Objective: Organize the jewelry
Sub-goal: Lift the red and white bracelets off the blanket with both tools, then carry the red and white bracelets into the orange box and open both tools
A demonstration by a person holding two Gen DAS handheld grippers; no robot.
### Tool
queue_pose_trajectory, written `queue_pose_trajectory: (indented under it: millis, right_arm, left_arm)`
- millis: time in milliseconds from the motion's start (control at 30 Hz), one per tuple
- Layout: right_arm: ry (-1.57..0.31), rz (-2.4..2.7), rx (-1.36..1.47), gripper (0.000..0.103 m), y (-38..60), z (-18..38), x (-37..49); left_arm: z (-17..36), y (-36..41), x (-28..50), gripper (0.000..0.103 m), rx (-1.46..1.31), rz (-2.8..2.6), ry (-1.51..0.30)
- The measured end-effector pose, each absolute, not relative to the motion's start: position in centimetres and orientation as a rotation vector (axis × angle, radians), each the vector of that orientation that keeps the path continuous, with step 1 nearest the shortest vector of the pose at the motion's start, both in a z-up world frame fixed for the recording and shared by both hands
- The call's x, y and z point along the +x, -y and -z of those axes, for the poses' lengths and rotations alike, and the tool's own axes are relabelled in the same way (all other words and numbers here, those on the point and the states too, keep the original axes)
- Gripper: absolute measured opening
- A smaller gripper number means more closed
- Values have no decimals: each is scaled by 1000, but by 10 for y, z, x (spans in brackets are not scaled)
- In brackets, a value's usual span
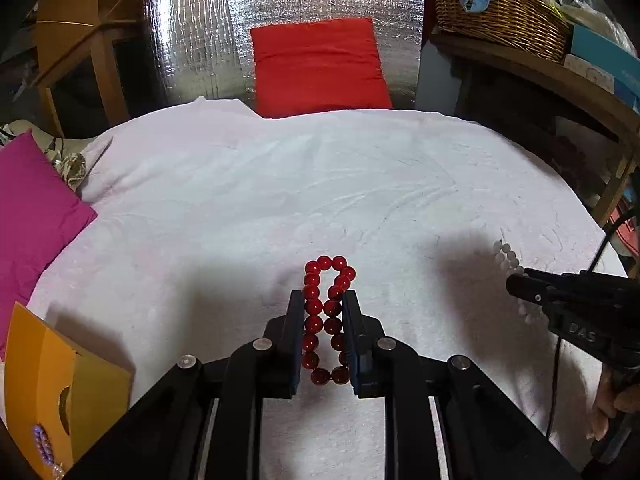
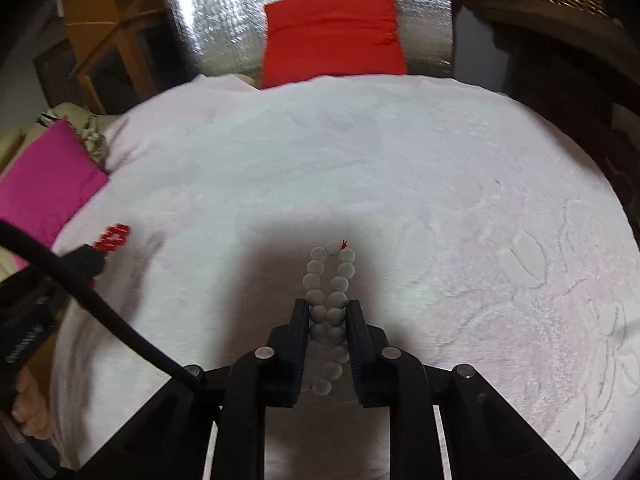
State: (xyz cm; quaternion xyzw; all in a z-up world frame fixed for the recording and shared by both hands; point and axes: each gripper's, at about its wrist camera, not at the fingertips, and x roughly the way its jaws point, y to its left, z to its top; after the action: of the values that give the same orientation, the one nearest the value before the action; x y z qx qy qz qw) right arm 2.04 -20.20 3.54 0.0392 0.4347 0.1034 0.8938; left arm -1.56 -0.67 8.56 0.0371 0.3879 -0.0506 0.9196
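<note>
Left tongs (image 1: 323, 300) pinched tight on the red bead bracelet (image 1: 328, 312); loop squashed into a narrow oval, long axis running straight out along the fingers, far end poking past the tips toward the red cushion (image 1: 320, 64), near end back between the jaws; bracelet held over the white cloth (image 1: 280, 184), whether it touches the cloth I cannot tell. Right tongs (image 2: 328, 312) clamped the same way on the white bead bracelet (image 2: 330, 300); also a flattened oval, long axis forward along the fingers, small red knot (image 2: 344, 245) at its far tip.

In the left view the right tongs (image 1: 516, 286) sit to the right of the red bracelet, white beads (image 1: 506, 254) sticking out past their tip (pointing up-left).

Open room: broad bare cloth between the red bracelet and the red cushion; cloth edge curves off on both sides. Magenta cushion (image 1: 32, 216) left of the red bracelet at the cloth's edge; orange box (image 1: 52, 392) near-left, purple beads (image 1: 42, 444) at its lower edge. Wicker basket (image 1: 496, 12) far right on a shelf.
</note>
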Motion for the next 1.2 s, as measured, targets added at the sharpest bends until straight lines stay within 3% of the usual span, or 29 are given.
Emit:
queue_pose_trajectory:
  millis: [567, 1200]
  right_arm:
    - [-654, -464, 141, 20, 155, -91, -20]
    - [-612, -610, 91, 20, 63, -112, -49]
  left_arm:
    - [-109, -24, -46, 20, 52, 41, -726]
    - [-151, -95, -108, 20, 5, -165, -594]
